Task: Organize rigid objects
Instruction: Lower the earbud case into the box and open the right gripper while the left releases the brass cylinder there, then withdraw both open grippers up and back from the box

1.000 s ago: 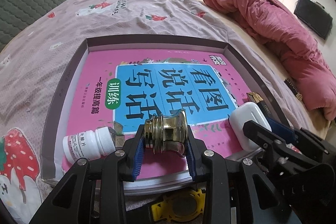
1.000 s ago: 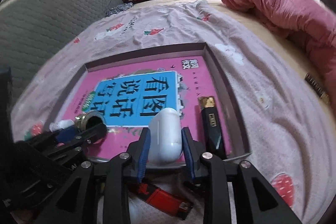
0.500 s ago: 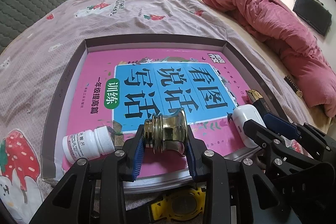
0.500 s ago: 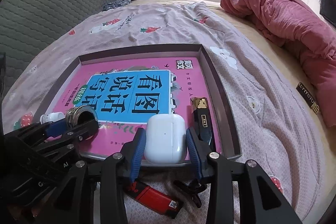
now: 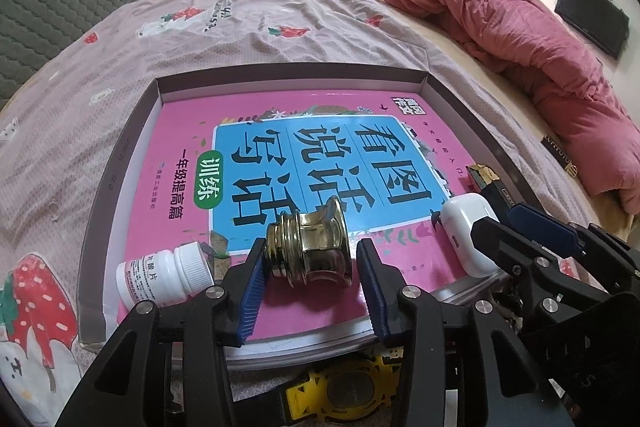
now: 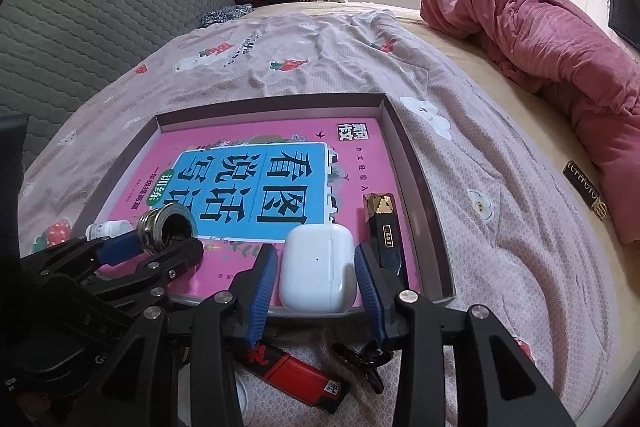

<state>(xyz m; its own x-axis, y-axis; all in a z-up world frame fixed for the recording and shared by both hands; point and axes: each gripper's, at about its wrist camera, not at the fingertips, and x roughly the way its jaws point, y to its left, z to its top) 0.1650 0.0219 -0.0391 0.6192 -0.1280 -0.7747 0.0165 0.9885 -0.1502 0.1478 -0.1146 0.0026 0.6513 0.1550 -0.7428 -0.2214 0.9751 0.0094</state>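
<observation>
left gripper [image 5: 311,267]: tilted down over tray's near edge; jaws have just been opening, brass fitting between them, small gap at both pads, no grip
pill bottle [image 5: 166,273]: on its side, cap to the right, near-left of tray; label too small to read
brass fitting [image 5: 310,251]: on book, lying on its side, axis left-right, threaded end left
book [image 5: 280,163]: pink, flat in tray [image 5: 120,163]; title reads 看图说话写话, green tag 训练
right gripper [image 6: 316,273]: tilted down; jaws part open, pads clear of case
case [image 6: 318,273]: white, on book's near edge, long axis pointing away
black stick [image 6: 384,227]: right of case, pointing away, gold tip far
</observation>
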